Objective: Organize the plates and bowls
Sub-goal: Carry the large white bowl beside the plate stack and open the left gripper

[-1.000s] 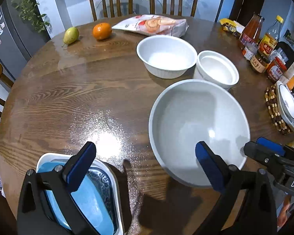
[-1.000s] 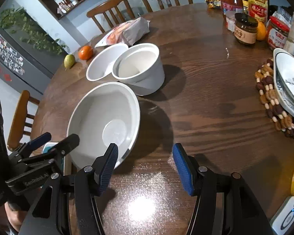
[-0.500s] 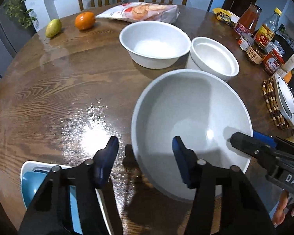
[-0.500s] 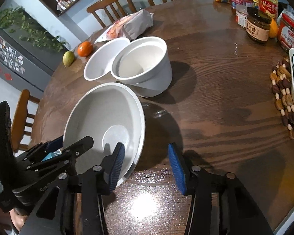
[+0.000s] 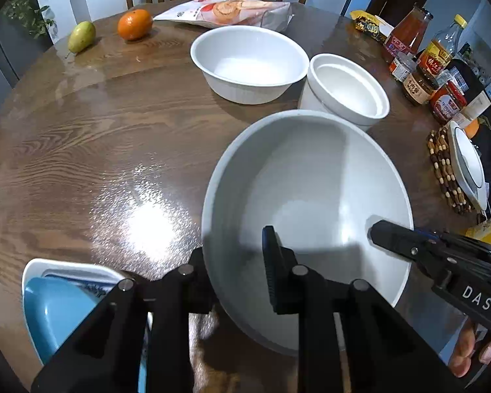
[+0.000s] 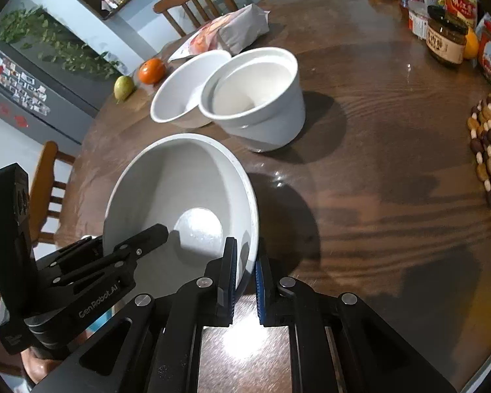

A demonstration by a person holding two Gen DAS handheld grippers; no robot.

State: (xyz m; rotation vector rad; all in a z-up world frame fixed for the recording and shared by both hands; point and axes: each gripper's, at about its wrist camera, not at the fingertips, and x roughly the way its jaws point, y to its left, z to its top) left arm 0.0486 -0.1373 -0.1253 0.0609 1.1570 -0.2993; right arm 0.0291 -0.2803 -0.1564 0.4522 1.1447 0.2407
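A large white bowl [image 5: 307, 196] sits on the round wooden table [image 5: 81, 150], also seen in the right wrist view [image 6: 180, 190]. My left gripper [image 5: 235, 262] is shut on its near-left rim, one finger inside and one outside. My right gripper [image 6: 245, 262] is shut on its right rim and shows in the left wrist view [image 5: 409, 245]. Behind stand a medium white bowl [image 5: 248, 62] and a small deep white bowl [image 5: 347, 88]. A blue plate stack [image 5: 59, 301] lies at the near left.
A pear [image 5: 81, 36], an orange [image 5: 135, 23] and a snack bag [image 5: 226, 9] lie at the far edge. Bottles and jars [image 5: 422, 65] stand at the right. A plate on a beaded mat [image 5: 442, 167] is at the right edge. Chairs stand behind.
Both grippers have closed from wide open onto opposite rims of the large bowl. The left gripper has moved right and forward to the bowl.
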